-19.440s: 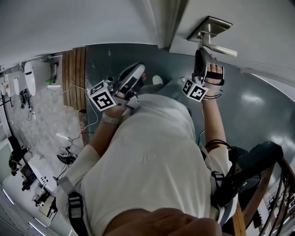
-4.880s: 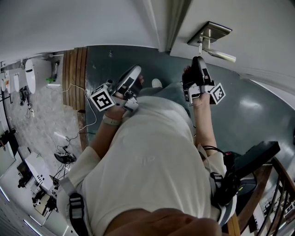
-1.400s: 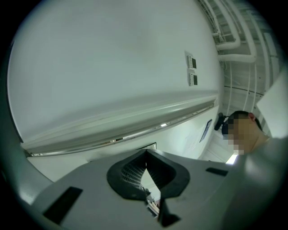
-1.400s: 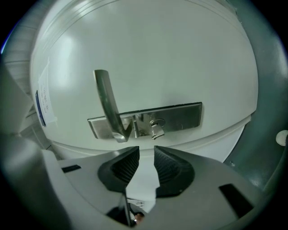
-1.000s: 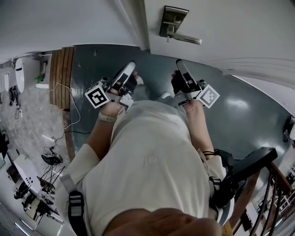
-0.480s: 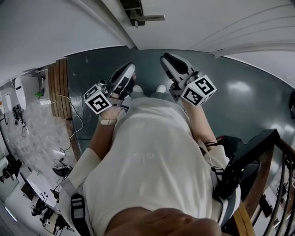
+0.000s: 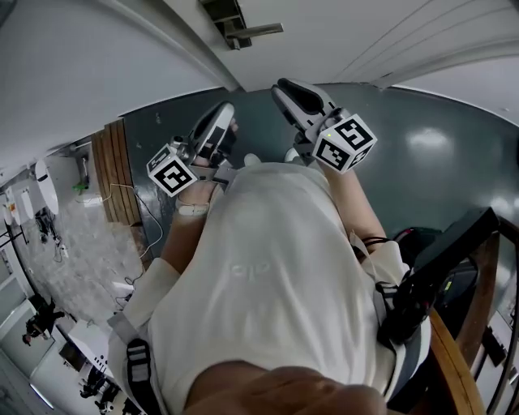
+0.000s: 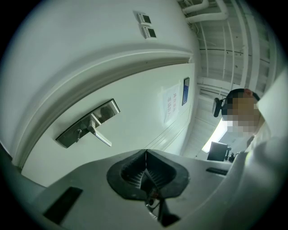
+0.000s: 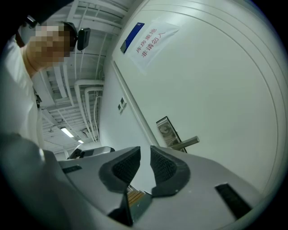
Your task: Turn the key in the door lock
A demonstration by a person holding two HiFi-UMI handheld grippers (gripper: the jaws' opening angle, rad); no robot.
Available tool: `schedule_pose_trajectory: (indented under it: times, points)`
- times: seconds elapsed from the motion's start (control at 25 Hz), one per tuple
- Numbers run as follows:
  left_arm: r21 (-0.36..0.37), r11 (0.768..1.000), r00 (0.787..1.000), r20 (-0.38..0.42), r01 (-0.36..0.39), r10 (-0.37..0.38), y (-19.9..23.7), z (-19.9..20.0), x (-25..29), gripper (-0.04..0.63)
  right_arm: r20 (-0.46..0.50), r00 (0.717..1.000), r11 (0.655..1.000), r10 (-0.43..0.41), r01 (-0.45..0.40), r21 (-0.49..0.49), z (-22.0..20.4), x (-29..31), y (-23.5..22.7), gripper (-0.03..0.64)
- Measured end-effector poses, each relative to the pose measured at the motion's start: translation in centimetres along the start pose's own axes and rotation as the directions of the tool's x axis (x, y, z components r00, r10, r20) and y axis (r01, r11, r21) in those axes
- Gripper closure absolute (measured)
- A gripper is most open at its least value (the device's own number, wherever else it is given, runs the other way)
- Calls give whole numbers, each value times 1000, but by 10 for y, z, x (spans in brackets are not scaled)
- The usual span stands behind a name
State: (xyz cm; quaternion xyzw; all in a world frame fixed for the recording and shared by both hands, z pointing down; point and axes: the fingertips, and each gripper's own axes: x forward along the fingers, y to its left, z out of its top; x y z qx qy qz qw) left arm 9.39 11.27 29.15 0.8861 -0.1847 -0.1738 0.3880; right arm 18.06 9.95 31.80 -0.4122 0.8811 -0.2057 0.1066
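Since the earliest picture, when its tips were up under the lever, the right gripper (image 7: 284, 87) has come away from the door (image 7: 365, 32). Over the last second it has drawn further back, and the lock plate (image 7: 229, 18) now sits at the far edge of the head view. The gripper hangs well apart from that plate, nearer the person and a little to its right, with its tips aimed up toward the door. In its own view the two ribbed pads stand spread with a narrow gap, and nothing is between them. Beyond them the plate and its lever handle (image 9: 184, 143) show on the door, just right of the gap.

From the left gripper view a small stub (image 8: 78, 133) sticks out of the plate beside the root of the lever. It looks like the key, though it is too small to be sure. It touches neither gripper.

Held left of the right one in front of the white shirt (image 7: 276, 267), the left gripper (image 8: 146, 157) is likewise well short of the door. Its pads are pressed together along a thin line and pinch nothing. The plate lies to the far left of them in that view.

A paper notice (image 9: 150, 42) with red print hangs higher on the door. Below both grippers lies the dark floor (image 7: 422, 154).
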Motion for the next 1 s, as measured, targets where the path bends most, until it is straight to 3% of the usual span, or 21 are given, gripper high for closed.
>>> schedule_pose_trajectory:
  times: [1.0]
  points:
    - [-6, 1000, 999, 34, 9, -9, -8, 4, 6, 586, -17, 1000, 997, -12, 13, 77, -4, -6, -5, 535]
